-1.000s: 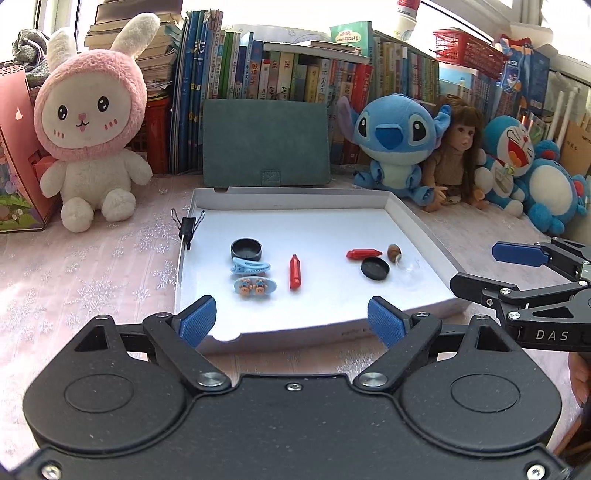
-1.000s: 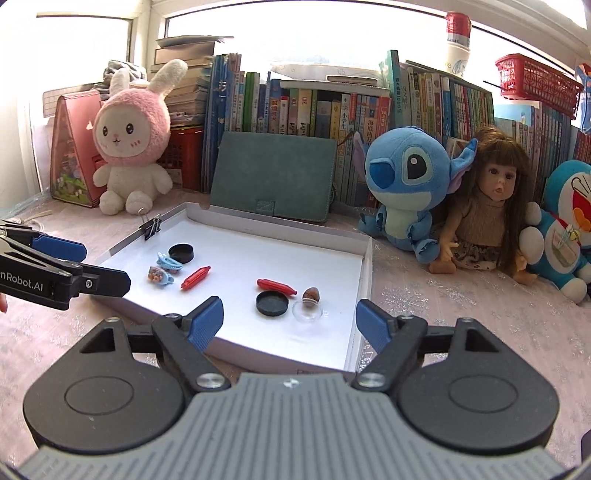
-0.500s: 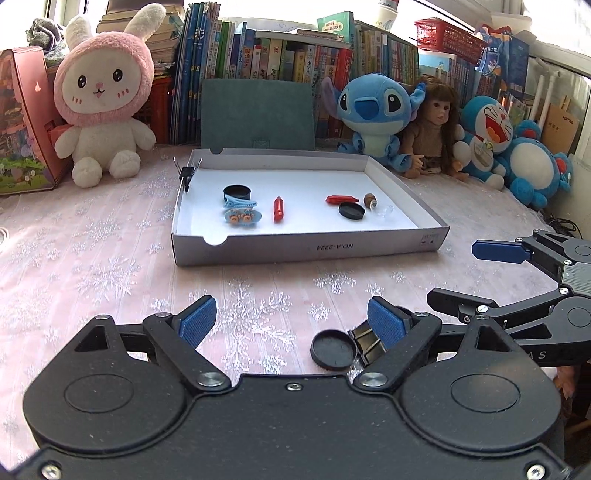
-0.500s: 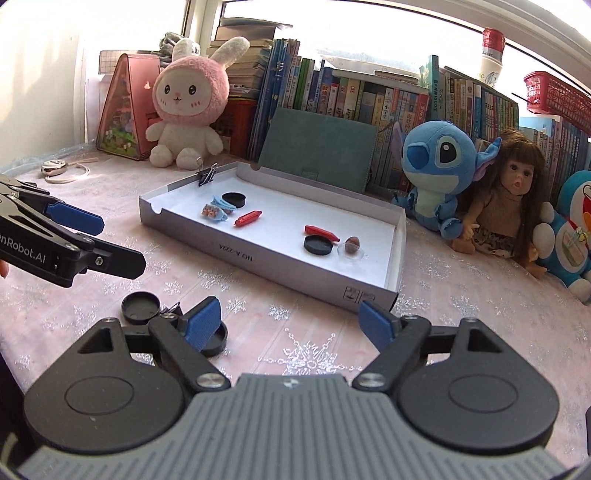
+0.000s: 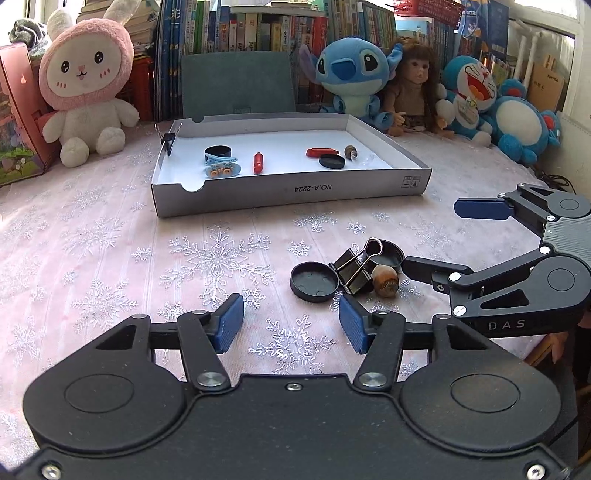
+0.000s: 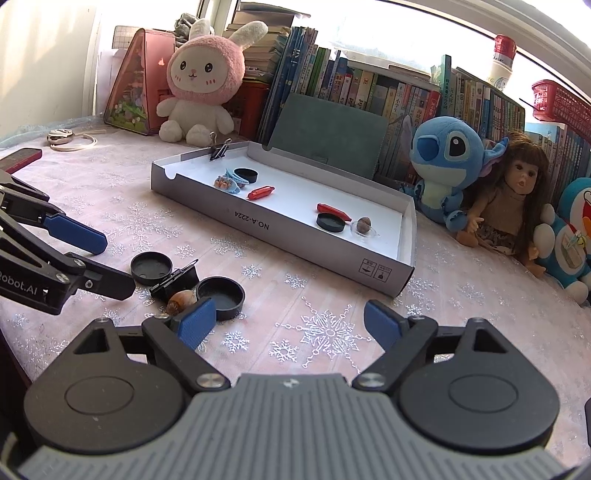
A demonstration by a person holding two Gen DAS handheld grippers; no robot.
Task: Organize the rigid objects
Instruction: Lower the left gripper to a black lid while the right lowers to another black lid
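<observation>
A white cardboard tray [image 5: 288,190] [image 6: 284,229] holds black caps, red pieces, blue hair clips and a snail shell. On the tablecloth in front of it lies a small pile: a black cap [image 5: 314,281] [image 6: 151,266], a black binder clip [image 5: 354,266] [image 6: 177,280], a second black cap [image 5: 388,254] [image 6: 220,297] and a brown shell [image 5: 385,281] [image 6: 181,298]. My left gripper [image 5: 291,326] is open and empty just short of the pile. My right gripper [image 6: 288,323] is open and empty to the pile's right; it also shows in the left wrist view [image 5: 436,240].
Plush toys line the back: a pink rabbit [image 5: 86,88], a blue Stitch [image 5: 352,74], a doll [image 5: 415,85] and Doraemon toys [image 5: 491,107]. Books [image 5: 236,33] and a green folder [image 5: 238,86] stand behind the tray. A binder clip [image 5: 168,138] grips the tray's left corner.
Both grippers have drawn back from the tray and dropped low toward the table's near side. The pile of caps, clip and shell has come into view in front of them.
</observation>
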